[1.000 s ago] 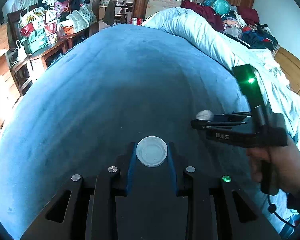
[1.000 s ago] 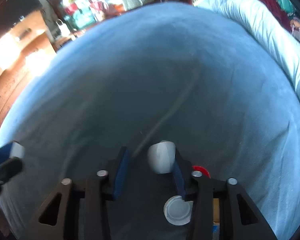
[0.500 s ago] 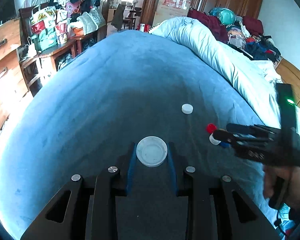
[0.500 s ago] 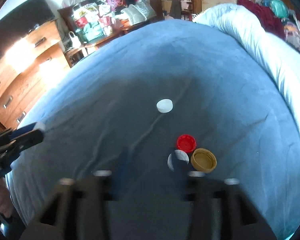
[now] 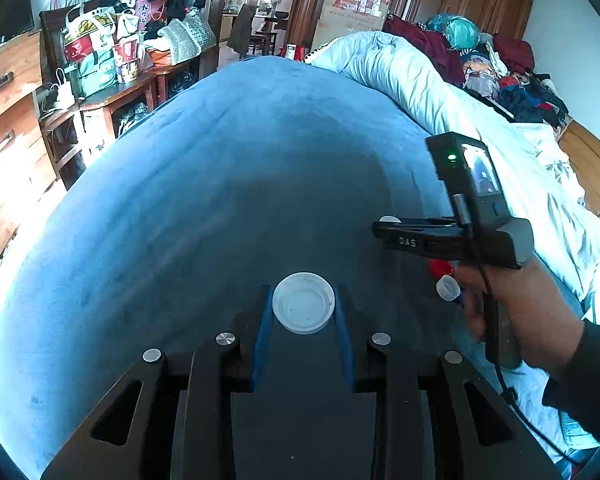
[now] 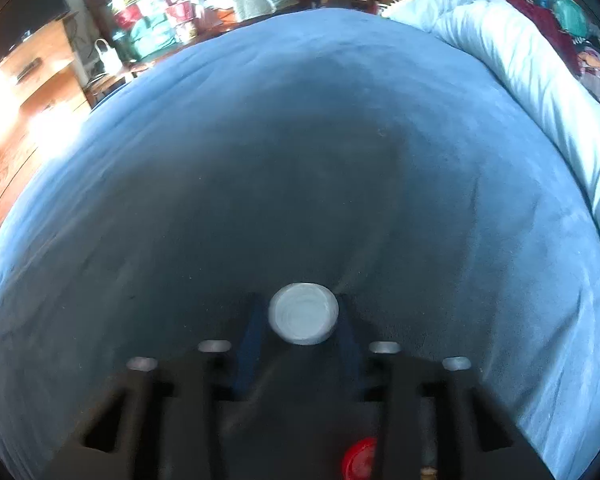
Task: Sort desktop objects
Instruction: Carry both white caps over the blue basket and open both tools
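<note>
Item: round white plastic lid (image 5: pixel 303 303), open side to the camera, clamped between the blue pads of the left tongs (image 5: pixel 303 312), above the blue plush bed cover (image 5: pixel 220 184).

Item: second round white plastic cap (image 6: pixel 303 319), flat face to the camera, clamped between the blue pads of the right tongs (image 6: pixel 300 322); the right wrist view is blurred. In the left wrist view only a sliver of this cap (image 5: pixel 390 219) shows above the black jaw.

Item: red round bottle cap (image 6: pixel 359 463), lying on the bed cover below the right tongs' body; in the left wrist view it (image 5: pixel 440 267) is partly hidden behind the tool.

Item: small white cap (image 5: pixel 448 288), on the cover just beside the red one, next to the person's right hand (image 5: pixel 528 312) gripping the handle.

Surroundings: pale blue quilt (image 5: pixel 412 80) rolled along the far right of the bed; wooden side table (image 5: pixel 112 96) loaded with bags at left.
</note>
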